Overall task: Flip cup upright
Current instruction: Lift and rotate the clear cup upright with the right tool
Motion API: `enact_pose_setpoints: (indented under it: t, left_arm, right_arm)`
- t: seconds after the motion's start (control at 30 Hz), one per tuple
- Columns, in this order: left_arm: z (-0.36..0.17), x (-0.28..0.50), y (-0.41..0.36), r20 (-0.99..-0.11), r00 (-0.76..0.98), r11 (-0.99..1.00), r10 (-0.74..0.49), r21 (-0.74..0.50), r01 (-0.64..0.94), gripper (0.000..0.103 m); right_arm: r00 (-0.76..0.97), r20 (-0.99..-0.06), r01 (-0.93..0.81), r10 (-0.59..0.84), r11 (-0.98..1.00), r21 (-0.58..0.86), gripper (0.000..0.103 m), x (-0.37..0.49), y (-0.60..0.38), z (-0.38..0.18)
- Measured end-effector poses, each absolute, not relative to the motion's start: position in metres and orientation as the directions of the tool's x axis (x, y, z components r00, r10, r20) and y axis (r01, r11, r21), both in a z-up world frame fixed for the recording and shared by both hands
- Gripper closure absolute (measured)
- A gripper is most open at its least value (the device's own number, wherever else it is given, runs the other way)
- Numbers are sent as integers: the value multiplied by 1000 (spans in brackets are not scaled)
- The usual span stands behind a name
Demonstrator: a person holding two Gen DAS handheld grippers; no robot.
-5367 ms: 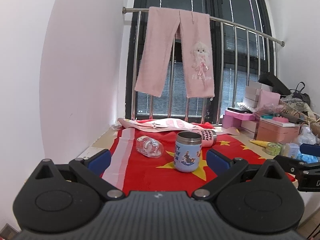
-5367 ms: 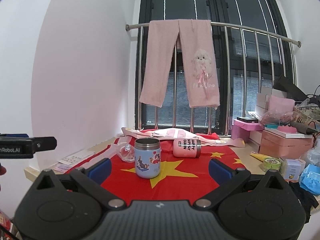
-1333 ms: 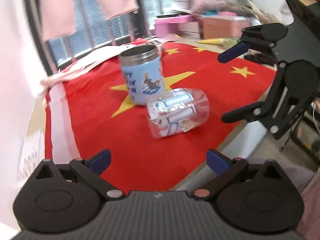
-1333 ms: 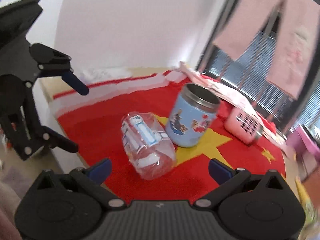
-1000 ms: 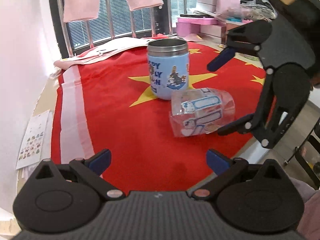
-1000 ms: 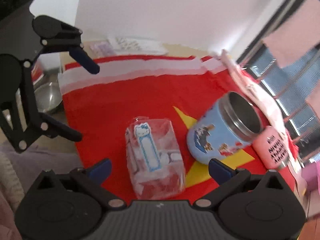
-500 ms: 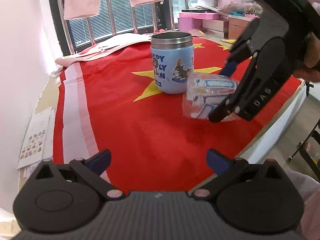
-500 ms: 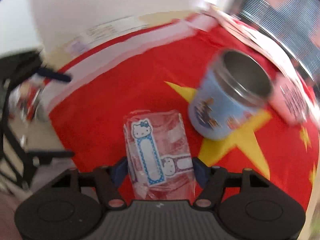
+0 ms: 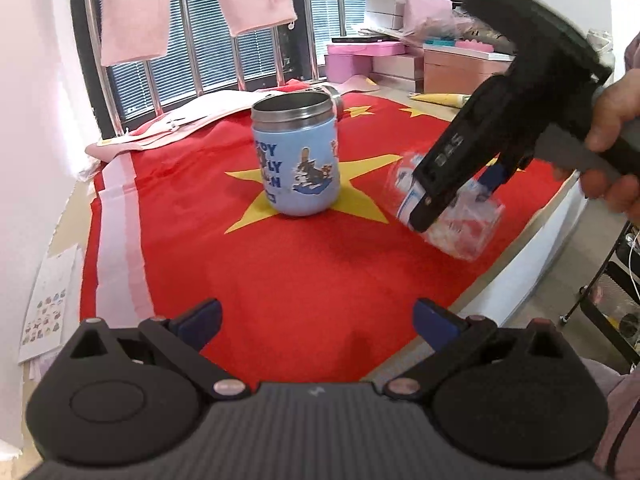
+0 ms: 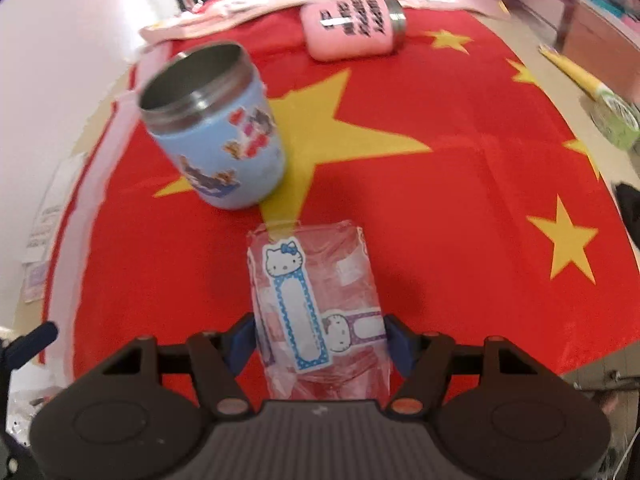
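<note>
Clear cup (image 10: 318, 312): lying on its side between the fingers of the right gripper (image 10: 320, 338), just in front of the blue mug (image 10: 216, 128) and apart from it (cartoon cat stickers face up). From the left wrist view the cup (image 9: 460, 216) is tilted and looks raised off the red flag cloth (image 9: 280, 248), though blur makes this hard to confirm.
Right gripper: fingers clamped on the clear cup's two sides, near one end; a hand (image 9: 612, 152) holds its handle.
Left gripper (image 9: 316, 320): fingers spread apart, holding nothing, low over the cloth, nearer the camera than the blue mug (image 9: 296, 156).
Blue mug: upright on the large yellow star, open steel rim up.
Pink mug (image 10: 352, 24): on its side beyond the blue mug, toward the window bars (image 9: 192, 40).
</note>
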State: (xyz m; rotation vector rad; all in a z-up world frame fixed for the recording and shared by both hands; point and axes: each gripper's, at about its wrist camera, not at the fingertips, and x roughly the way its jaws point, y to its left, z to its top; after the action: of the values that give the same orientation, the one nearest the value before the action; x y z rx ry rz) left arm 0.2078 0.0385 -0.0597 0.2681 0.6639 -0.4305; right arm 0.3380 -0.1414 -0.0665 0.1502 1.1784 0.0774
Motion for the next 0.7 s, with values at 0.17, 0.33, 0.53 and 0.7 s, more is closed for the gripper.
enact_pose_setpoints:
  t: [0.17,0.33,0.53,0.7]
  left_arm:
    - [-63,208,39,-653,708,894,-269,105,436,0]
    - [-61,206,42,-649,715,898,-260,110,427,0]
    - [-61,207,44,-649,720,906,-245,111,408,0]
    - [-60,208,42,-648,722,907,-242,113,405,0]
  right_arm:
    - [391,-911,13,131,989,147,35,343,-138,-70]
    - [381,-915,-49,129,992,119,14,339,-140,-56]
    - [335,-925,-198,181,973,118,7,347,-142,-36]
    - [296,-934,-278,200,954,116,7,357,-135,-32]
